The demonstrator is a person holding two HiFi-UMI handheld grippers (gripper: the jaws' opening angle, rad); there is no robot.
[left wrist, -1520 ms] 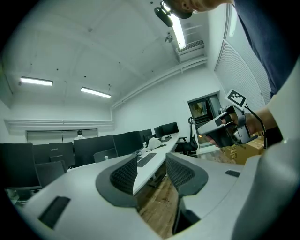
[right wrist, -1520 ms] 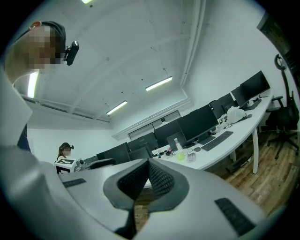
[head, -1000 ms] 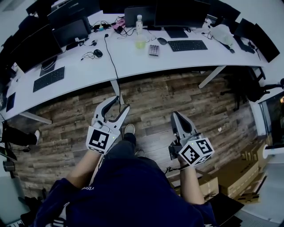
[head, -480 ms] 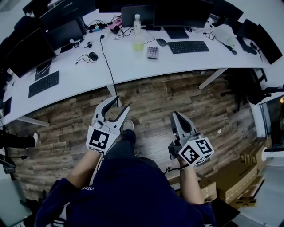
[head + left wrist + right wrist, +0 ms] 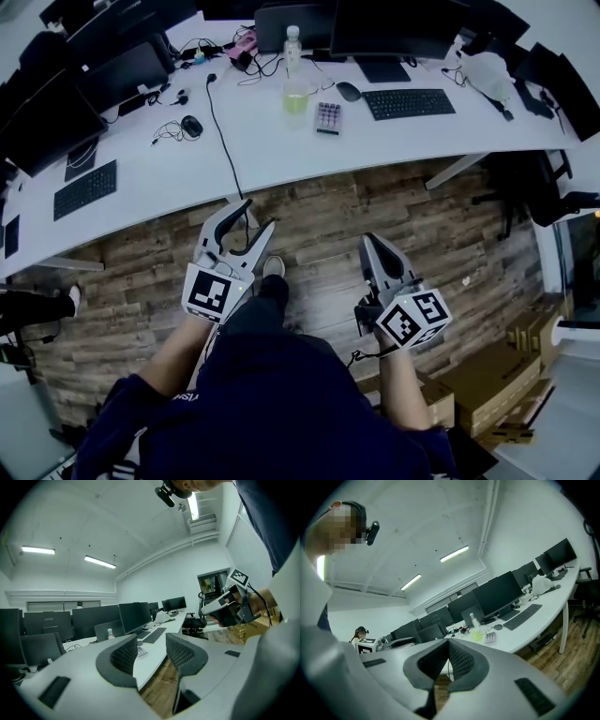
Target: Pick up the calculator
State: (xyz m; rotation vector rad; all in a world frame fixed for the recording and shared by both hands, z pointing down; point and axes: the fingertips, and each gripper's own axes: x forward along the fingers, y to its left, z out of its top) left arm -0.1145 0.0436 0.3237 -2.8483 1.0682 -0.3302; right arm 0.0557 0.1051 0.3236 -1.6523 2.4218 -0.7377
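Observation:
The calculator (image 5: 326,117), small and grey with rows of keys, lies flat on the long white desk (image 5: 281,155), left of a black keyboard. It also shows in the right gripper view as the calculator (image 5: 490,637) and, partly hidden behind a jaw, in the left gripper view (image 5: 141,651). My left gripper (image 5: 258,216) is held over the wooden floor, well short of the desk, open with nothing between its jaws. My right gripper (image 5: 368,241) hangs beside it, shut on nothing, also far from the calculator.
Near the calculator stand a cup of green liquid (image 5: 296,97), a clear bottle (image 5: 293,45), a mouse (image 5: 348,91) and a keyboard (image 5: 409,103). Monitors line the desk's far edge and a black cable (image 5: 225,131) crosses it. Cardboard boxes (image 5: 497,375) sit on the floor at the right.
The desk and the calculator have slid lower and nearer in the head view. Both grippers keep the same pose and the same jaw states.

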